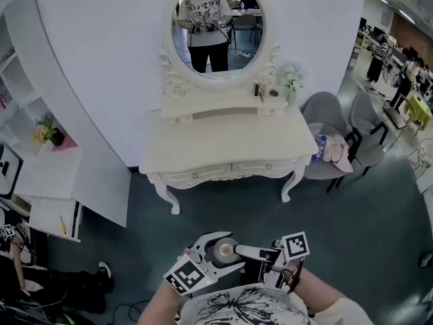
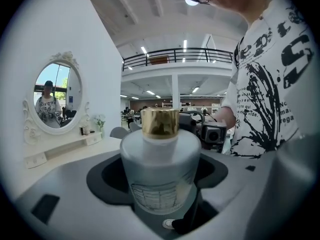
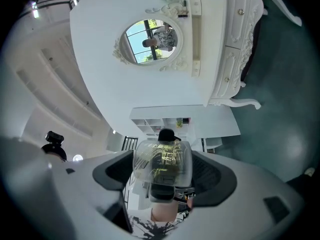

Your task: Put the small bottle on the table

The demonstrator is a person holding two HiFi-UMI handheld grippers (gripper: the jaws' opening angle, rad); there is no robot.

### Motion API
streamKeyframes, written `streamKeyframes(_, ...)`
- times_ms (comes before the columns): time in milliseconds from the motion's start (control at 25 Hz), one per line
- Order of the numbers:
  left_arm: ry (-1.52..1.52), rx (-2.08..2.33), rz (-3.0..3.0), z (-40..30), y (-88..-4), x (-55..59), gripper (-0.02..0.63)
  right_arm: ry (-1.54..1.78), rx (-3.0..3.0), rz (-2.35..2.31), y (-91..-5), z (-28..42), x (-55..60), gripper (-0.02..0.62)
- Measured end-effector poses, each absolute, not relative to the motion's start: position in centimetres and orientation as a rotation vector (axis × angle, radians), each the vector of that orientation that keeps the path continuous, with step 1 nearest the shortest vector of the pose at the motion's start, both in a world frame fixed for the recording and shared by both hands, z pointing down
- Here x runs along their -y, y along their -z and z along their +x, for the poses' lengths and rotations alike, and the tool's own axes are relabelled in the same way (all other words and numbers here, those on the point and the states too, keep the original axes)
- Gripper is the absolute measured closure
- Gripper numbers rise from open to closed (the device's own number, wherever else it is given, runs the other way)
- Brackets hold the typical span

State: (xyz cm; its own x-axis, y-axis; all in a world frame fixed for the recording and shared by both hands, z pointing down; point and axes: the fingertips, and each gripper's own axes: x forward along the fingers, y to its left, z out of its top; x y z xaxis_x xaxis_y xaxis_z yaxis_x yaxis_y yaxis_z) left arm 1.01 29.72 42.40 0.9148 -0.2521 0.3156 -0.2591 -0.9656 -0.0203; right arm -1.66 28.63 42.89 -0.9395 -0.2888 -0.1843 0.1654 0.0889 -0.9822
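Forearms bent in tight against the chest, both tools low at the bottom edge of the head view. Left gripper (image 1: pixel 207 256) angled inward, marker cube toward the body. Its jaws are closed against the sides of the small bottle (image 2: pixel 160 159), which stands upright between them, gold cap (image 2: pixel 160 122) on top, frosted body, label facing the camera. Right gripper (image 1: pixel 245 252) comes in from the opposite side, level with the left one and pointing at it. Its jaws also press on either side of the same bottle, so the bottle sits between the two tools, in the air, off any surface.

Ahead and left of the left gripper: white shelf unit (image 1: pixel 47 175), well apart. Straight ahead of both: white dressing table (image 1: pixel 230 144), well apart, front of the top bare, small items only on the raised ledge under the oval mirror (image 1: pixel 218 27). Dark floor (image 1: pixel 237 205) lies open between grippers and table front. Ahead and right of the right gripper: grey chair (image 1: pixel 323 112), just beside the table's right edge.
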Motion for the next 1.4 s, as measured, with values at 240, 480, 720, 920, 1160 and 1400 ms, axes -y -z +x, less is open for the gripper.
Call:
streamKeyframes(240,-0.494,0.457,3.039,6.9,-42.0,-21.4,0.253,1.944,-2.066,-0.095,-42.6,4.2,-20.5,0.221)
streamKeyframes(480,-0.476,0.494,3.032,11.0,-42.0,-14.7,0.253,1.959,-2.07,-0.083,-42.5,8.2,-13.9,0.221)
streamKeyframes(720,-0.497,0.521,3.019,12.0,-41.8,-9.8,0.253,1.958,-2.066,-0.064,-42.3,9.3,-8.9,0.221)
streamKeyframes(920,-0.496,0.494,3.014,11.2,-42.7,-5.0,0.253,1.957,-2.04,-0.089,-43.0,8.4,-4.1,0.221)
streamKeyframes(1160,-0.488,0.428,3.037,8.5,-43.2,2.4,0.253,1.934,-2.028,-0.141,-43.7,5.7,3.4,0.221)
streamKeyframes(1400,-0.498,0.351,3.054,5.5,-42.8,10.0,0.253,1.9,-1.992,-0.189,-43.0,2.8,11.1,0.221)
